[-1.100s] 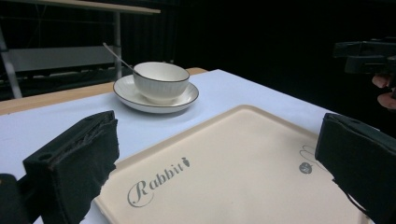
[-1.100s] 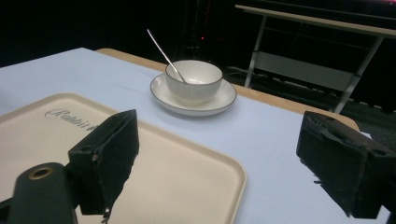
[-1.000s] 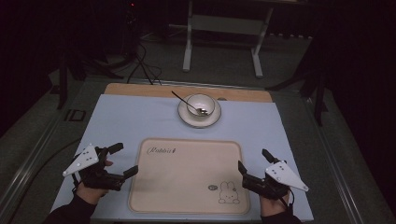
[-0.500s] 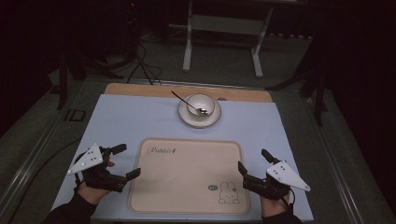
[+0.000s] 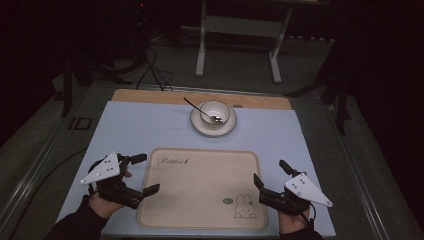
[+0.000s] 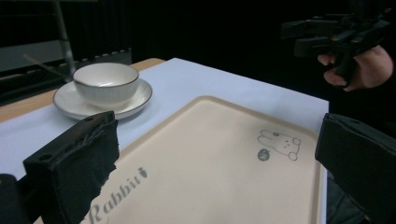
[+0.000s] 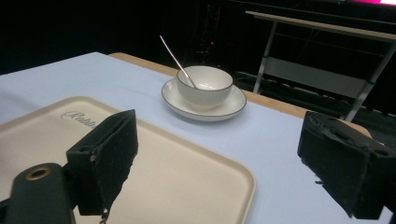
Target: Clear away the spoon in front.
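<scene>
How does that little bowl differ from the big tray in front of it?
The bowl is round, deep and white; the tray is a flat, beige rounded rectangle. The bowl sits on a saucer with a spoon in it; the tray lies empty on the cloth, printed with a rabbit. Neither is being touched.

The left gripper (image 5: 142, 173) is hovering low with jaws spread wide, gripped in the person's left hand (image 5: 107, 197); the right gripper (image 5: 272, 174) is mirroring it, jaws apart, pointing forward
</scene>
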`<move>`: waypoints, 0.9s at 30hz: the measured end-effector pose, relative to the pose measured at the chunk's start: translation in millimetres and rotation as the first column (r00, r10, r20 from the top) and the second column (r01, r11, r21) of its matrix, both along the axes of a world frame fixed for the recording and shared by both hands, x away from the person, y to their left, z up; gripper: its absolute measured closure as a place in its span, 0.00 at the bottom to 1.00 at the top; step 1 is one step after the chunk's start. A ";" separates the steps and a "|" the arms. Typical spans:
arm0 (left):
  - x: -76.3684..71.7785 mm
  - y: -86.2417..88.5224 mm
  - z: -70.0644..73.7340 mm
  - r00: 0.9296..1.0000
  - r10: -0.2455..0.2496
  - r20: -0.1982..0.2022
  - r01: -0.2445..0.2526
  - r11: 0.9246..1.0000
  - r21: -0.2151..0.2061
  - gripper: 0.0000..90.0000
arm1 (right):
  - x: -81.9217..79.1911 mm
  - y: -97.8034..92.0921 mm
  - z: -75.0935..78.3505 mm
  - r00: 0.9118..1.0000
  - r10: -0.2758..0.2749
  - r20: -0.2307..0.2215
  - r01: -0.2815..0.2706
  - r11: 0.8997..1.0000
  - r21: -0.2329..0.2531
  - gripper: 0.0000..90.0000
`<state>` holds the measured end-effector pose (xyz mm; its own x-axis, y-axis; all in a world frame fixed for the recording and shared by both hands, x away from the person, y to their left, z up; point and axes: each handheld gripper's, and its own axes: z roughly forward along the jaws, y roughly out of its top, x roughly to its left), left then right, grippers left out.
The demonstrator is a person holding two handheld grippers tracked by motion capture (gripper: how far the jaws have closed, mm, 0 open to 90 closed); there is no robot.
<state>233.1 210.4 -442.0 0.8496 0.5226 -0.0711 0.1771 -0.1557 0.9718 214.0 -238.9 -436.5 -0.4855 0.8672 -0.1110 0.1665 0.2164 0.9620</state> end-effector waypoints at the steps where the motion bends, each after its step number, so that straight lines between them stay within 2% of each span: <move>1: 1.5 -0.9 2.1 1.000 -0.008 -0.005 0.008 1.000 -0.005 0.00 | 0.1 0.0 -0.1 1.000 -0.001 -0.001 0.001 1.000 0.001 0.13; 9: 18.1 -8.6 16.0 1.000 -0.012 -0.001 0.012 1.000 0.004 0.00 | -0.1 2.3 0.2 1.000 0.003 -0.003 -0.003 1.000 -0.002 0.14; 15: 33.3 -12.5 28.8 1.000 -0.003 0.012 0.004 0.999 -0.033 0.00 | -0.9 2.9 0.4 1.000 0.006 -0.002 -0.006 1.000 -0.006 0.14; 18: 41.1 -17.6 34.2 1.000 -0.003 0.023 0.003 1.000 -0.026 0.00 | -1.1 3.4 0.3 1.000 0.009 -0.004 -0.009 1.000 -0.007 0.14; 27: 74.4 -28.3 34.7 1.000 0.024 0.001 -0.024 1.000 -0.011 0.00 | -2.7 4.6 0.8 1.000 0.018 0.000 -0.018 1.000 -0.008 0.14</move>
<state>307.5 182.1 -407.3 0.8369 0.5421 -0.0758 0.1796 -0.1411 0.9736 211.3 -234.3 -435.6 -0.5015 0.8572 -0.1173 0.1628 0.2267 0.9603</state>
